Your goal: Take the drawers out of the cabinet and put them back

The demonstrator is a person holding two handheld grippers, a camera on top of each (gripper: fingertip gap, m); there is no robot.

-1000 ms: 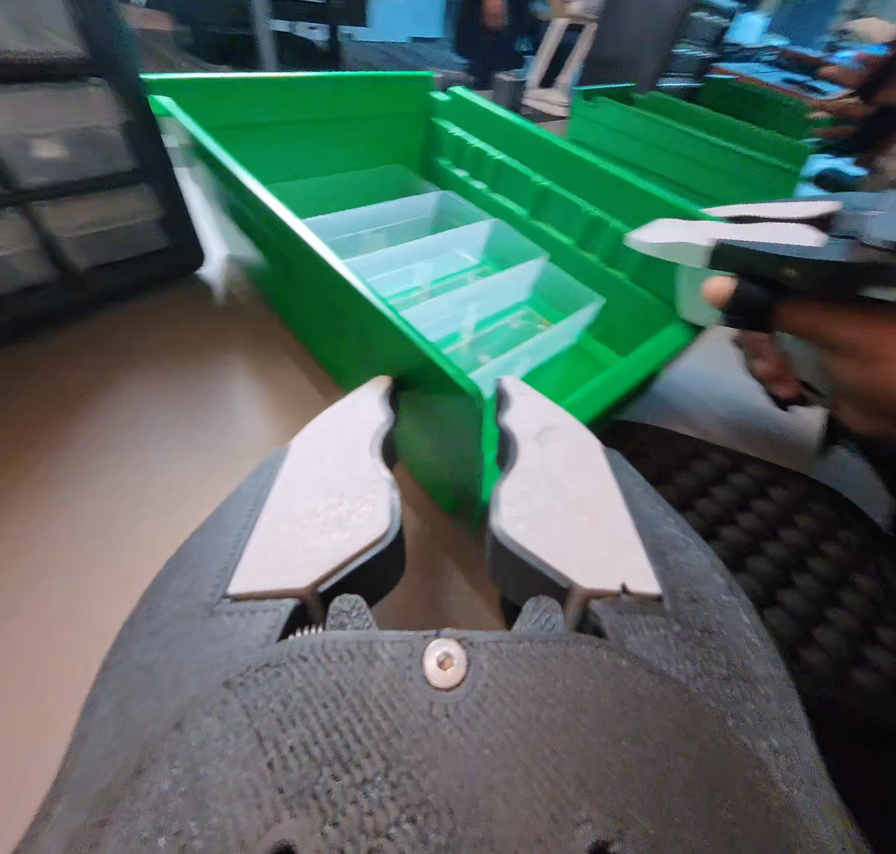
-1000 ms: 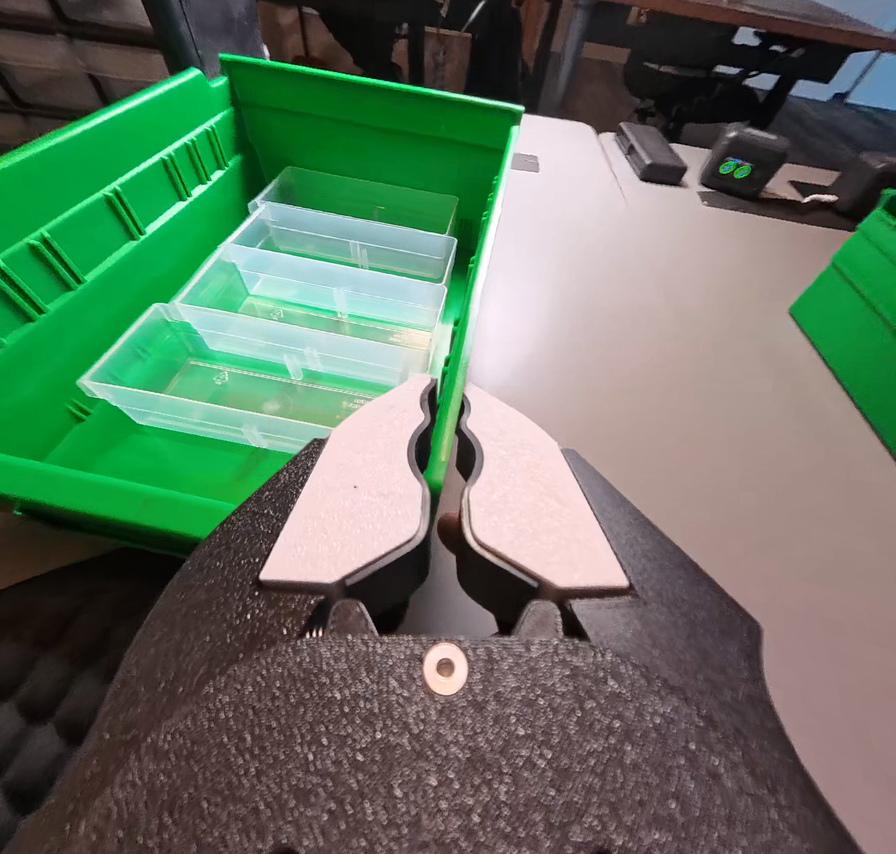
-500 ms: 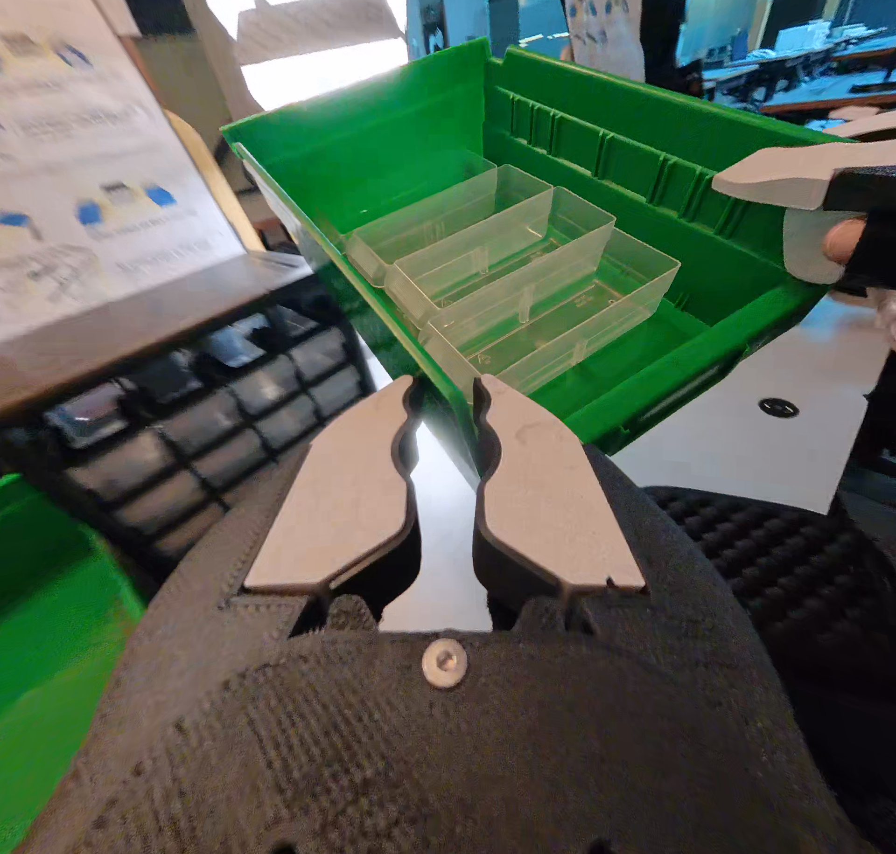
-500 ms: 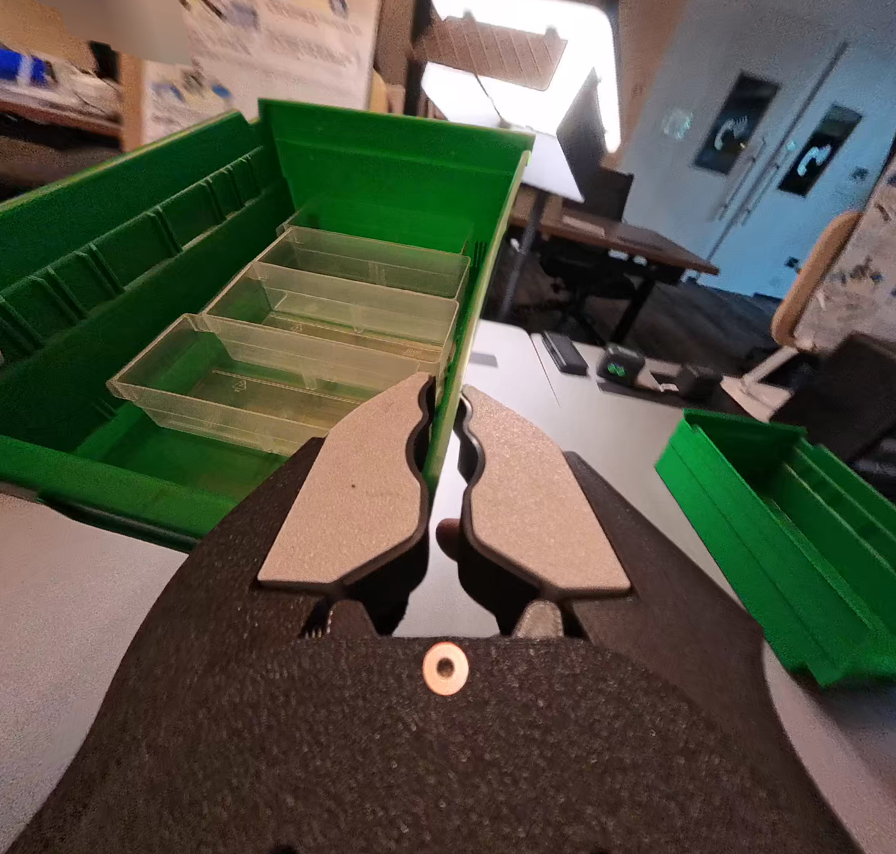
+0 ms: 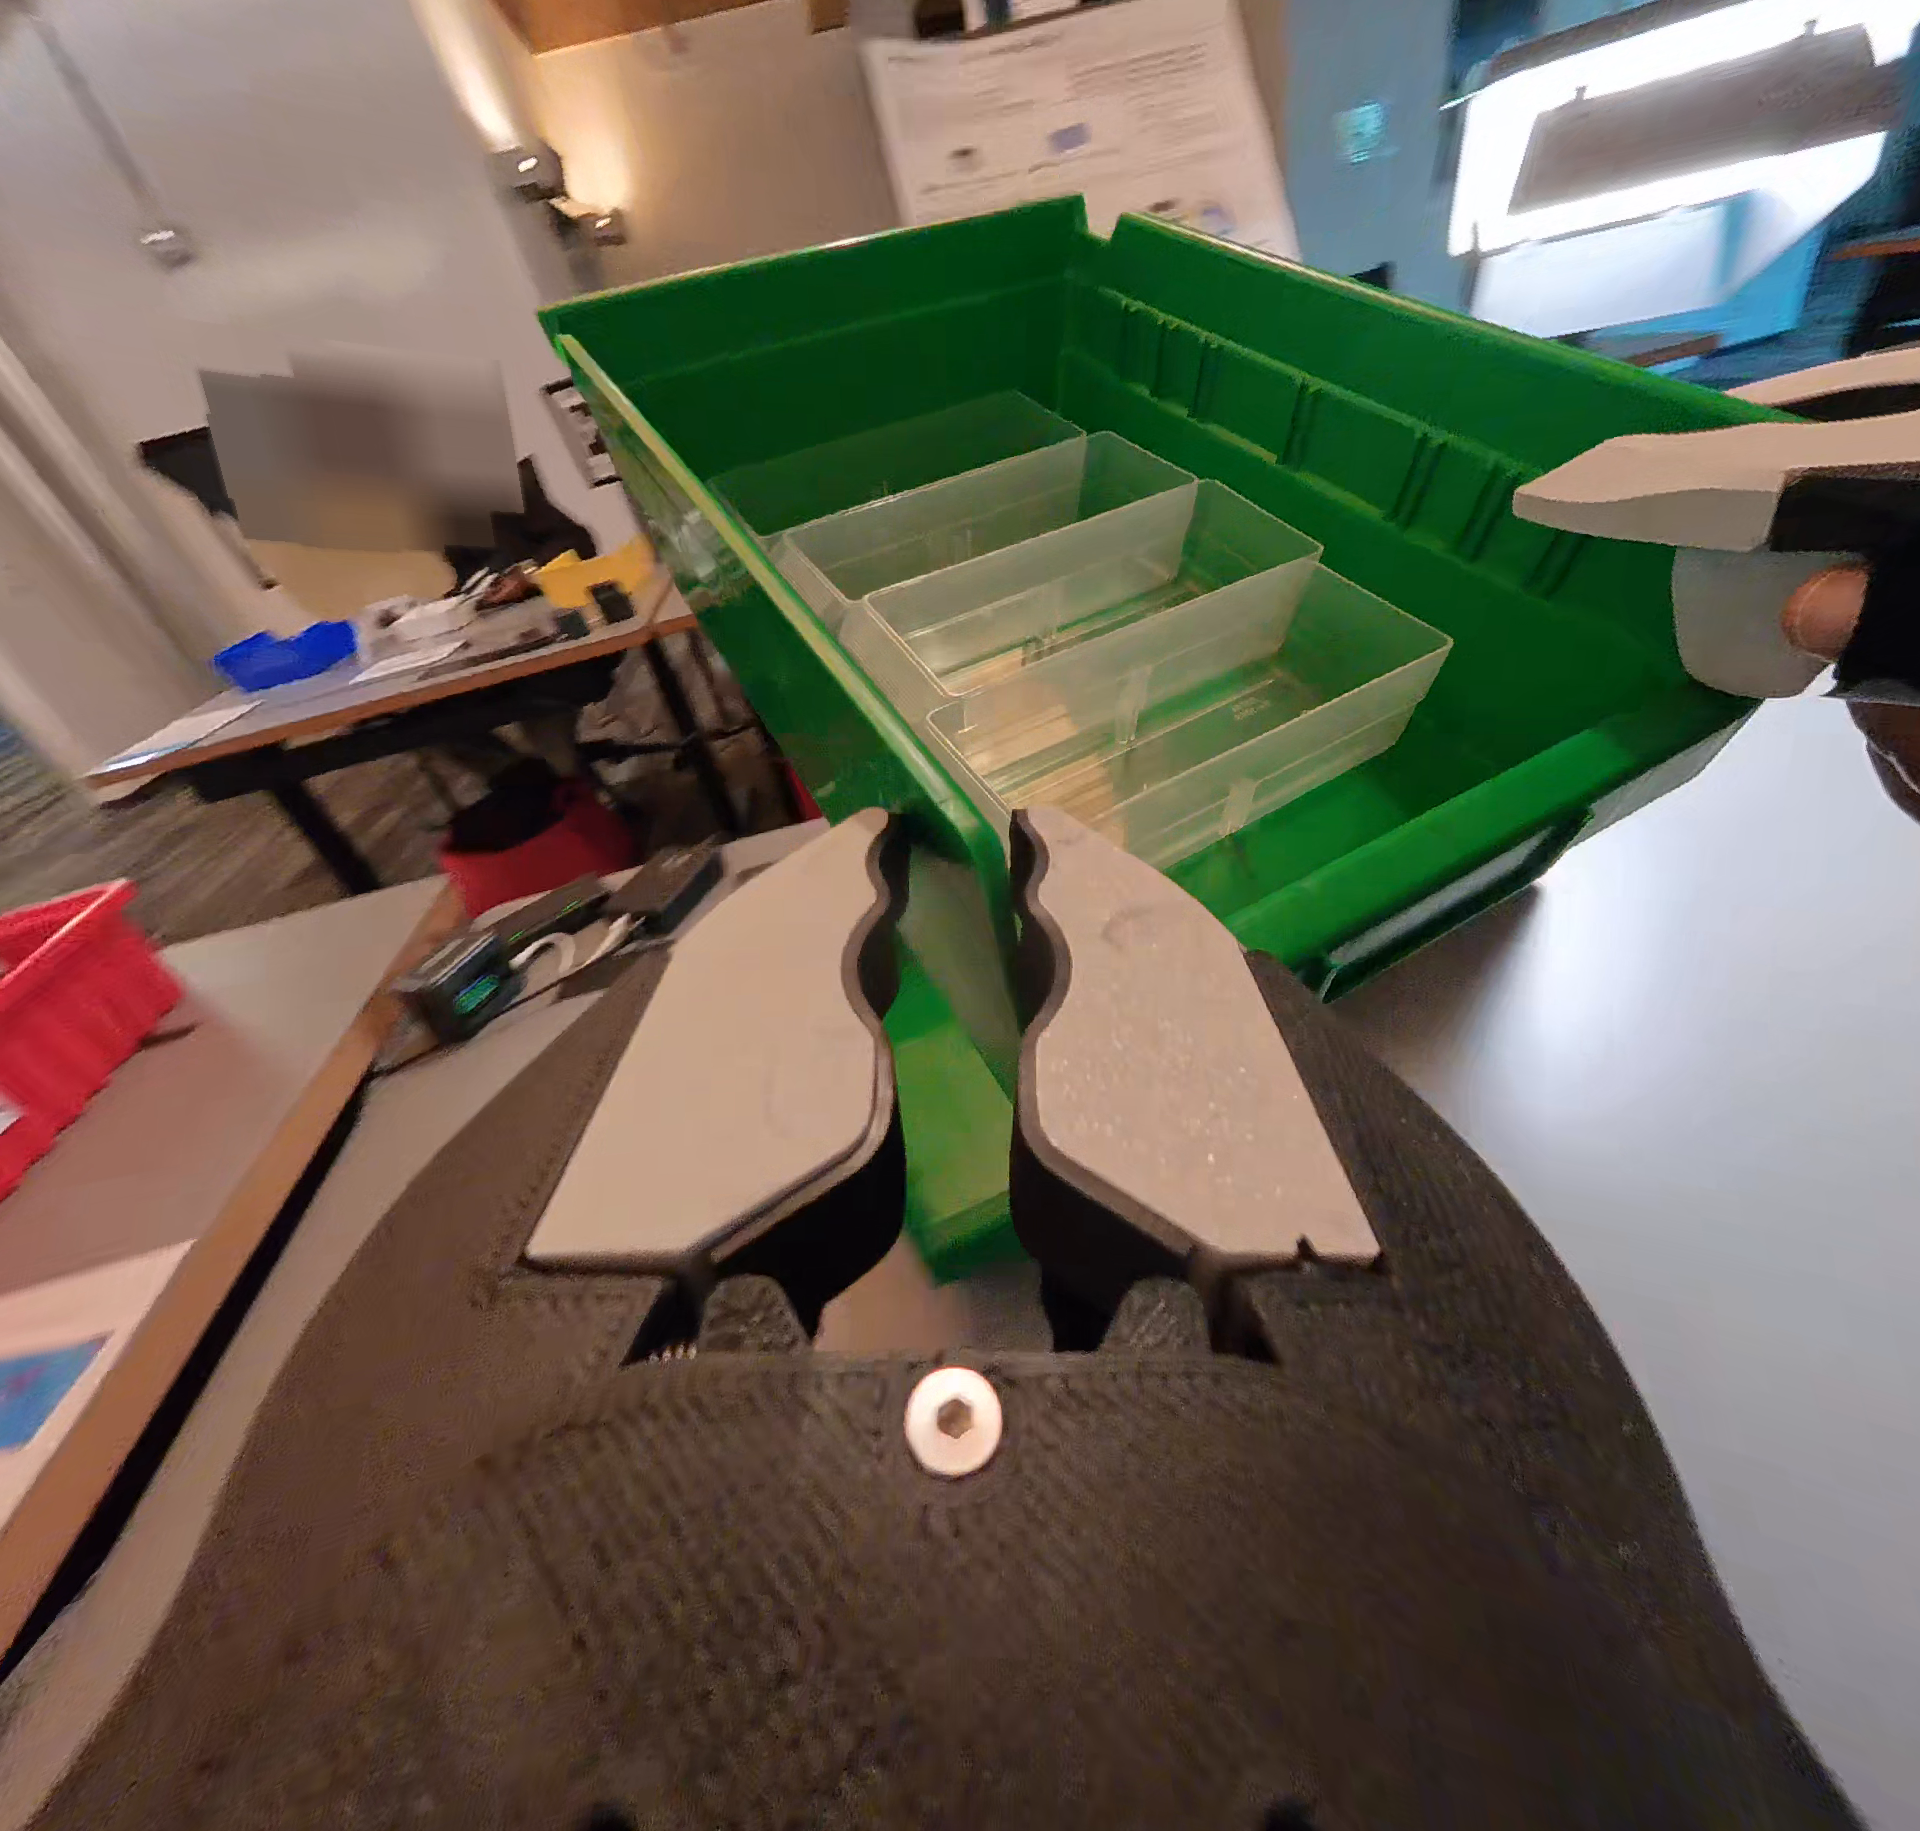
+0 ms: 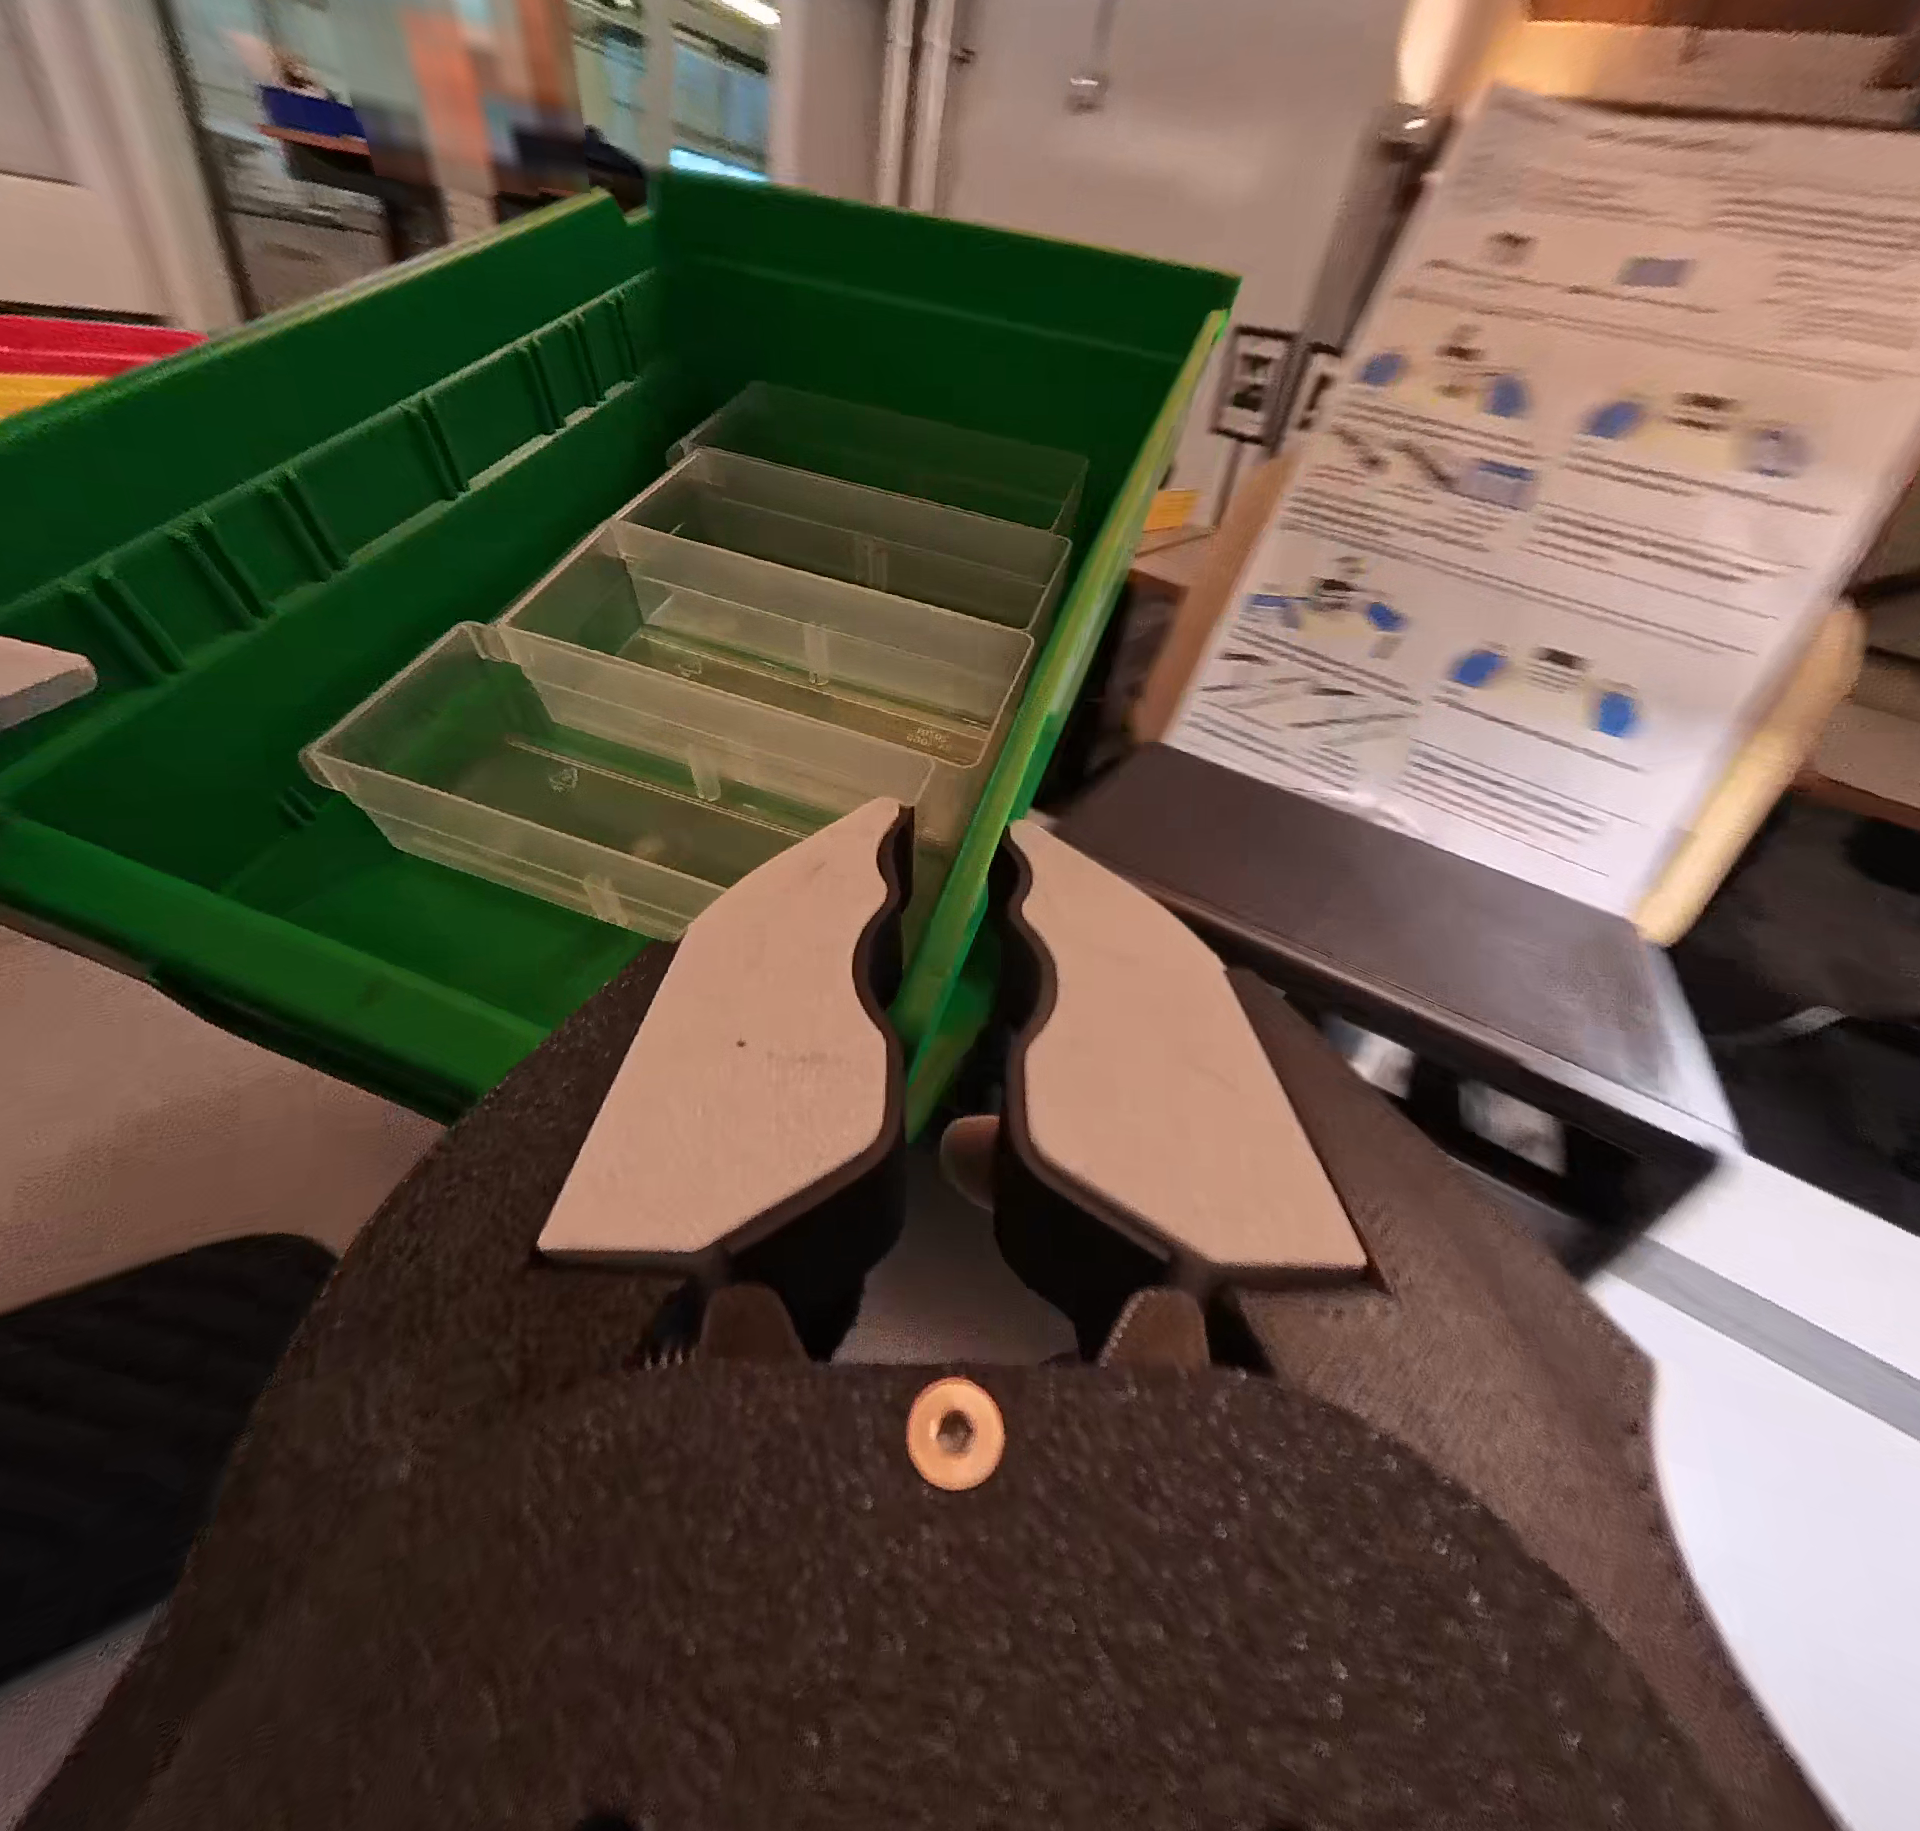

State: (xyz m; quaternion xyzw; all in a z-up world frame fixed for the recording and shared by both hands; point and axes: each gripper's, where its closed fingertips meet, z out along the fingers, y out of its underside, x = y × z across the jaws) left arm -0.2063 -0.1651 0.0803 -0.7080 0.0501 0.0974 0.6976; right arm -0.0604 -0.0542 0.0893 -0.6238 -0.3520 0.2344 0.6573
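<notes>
The green bin is a long, open-topped plastic container with tall side walls. One long wall carries a row of vertical ribs below its rim. The bin is held up off the grey desk, tilted, between the two tools.

Four clear drawers lie inside the bin, set crosswise in a row along its floor, each partly overlapping the next. They are shallow, transparent rectangular trays with thin rims. The floor section nearest the front wall is bare.

The left tool is clamped on the bin's left side wall, near the front corner. The wall passes between its two grey fingers.

The right tool is clamped on the opposite side wall, also near the front corner. It appears at the right edge of the left wrist view, with a gloved hand behind it.

The background is motion-blurred. A white poster stands right of the bin, apparently on a dark stand.
</notes>
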